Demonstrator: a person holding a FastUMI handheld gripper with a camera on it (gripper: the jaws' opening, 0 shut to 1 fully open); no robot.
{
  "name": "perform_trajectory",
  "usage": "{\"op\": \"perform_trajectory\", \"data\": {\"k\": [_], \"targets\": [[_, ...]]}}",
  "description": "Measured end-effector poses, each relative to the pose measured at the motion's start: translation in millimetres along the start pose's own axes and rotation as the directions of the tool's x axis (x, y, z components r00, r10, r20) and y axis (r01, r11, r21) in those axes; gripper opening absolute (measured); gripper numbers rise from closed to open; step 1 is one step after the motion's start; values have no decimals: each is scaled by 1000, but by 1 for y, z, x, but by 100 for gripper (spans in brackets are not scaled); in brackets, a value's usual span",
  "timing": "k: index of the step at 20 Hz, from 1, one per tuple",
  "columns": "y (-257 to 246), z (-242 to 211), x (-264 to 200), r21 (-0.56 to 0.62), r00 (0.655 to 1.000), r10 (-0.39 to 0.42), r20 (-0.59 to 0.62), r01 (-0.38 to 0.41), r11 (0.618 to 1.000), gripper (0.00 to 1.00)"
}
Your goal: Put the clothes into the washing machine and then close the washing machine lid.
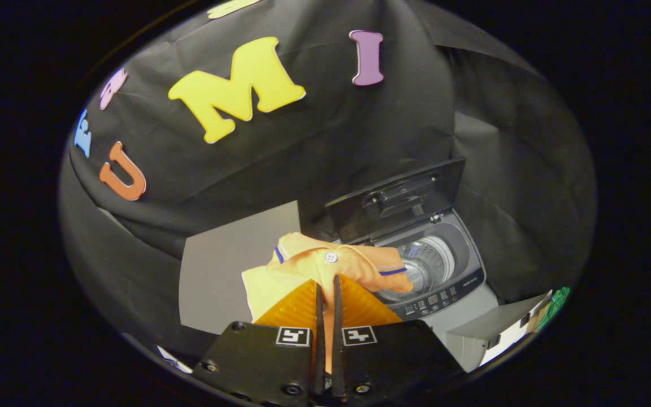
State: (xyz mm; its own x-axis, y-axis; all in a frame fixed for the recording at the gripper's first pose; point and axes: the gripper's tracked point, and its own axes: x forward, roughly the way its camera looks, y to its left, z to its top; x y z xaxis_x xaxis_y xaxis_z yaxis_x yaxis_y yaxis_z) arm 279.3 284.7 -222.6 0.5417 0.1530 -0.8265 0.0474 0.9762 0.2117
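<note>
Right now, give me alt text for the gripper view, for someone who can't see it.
The gripper is shut on a yellow shirt, held up in front of a top-loading washer. The washer's lid stands open, showing the drum.

Setting: a recording booth dressed as a laundry corner, not a lived-in home. Crumpled black cloth walling [325,135] is hanging behind and to both sides, closing the space in. A small grey top-loading washing machine [461,282] is standing against that cloth, its dark hinged lid [396,198] standing raised and its perforated steel drum [427,263] showing, with a button panel along the near edge. A plain grey board [218,271] is leaning beside it. A grey box-shaped unit [495,333] is sitting near the machine.
</note>
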Motion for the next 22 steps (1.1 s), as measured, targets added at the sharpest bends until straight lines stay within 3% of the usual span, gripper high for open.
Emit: {"op": "perform_trajectory", "data": {"k": [9,22], "targets": [[-91,62,-4,34,995,-32,96,29,999,8],[-153,58,58,81,999,43,-27,-41,996,8]]}}
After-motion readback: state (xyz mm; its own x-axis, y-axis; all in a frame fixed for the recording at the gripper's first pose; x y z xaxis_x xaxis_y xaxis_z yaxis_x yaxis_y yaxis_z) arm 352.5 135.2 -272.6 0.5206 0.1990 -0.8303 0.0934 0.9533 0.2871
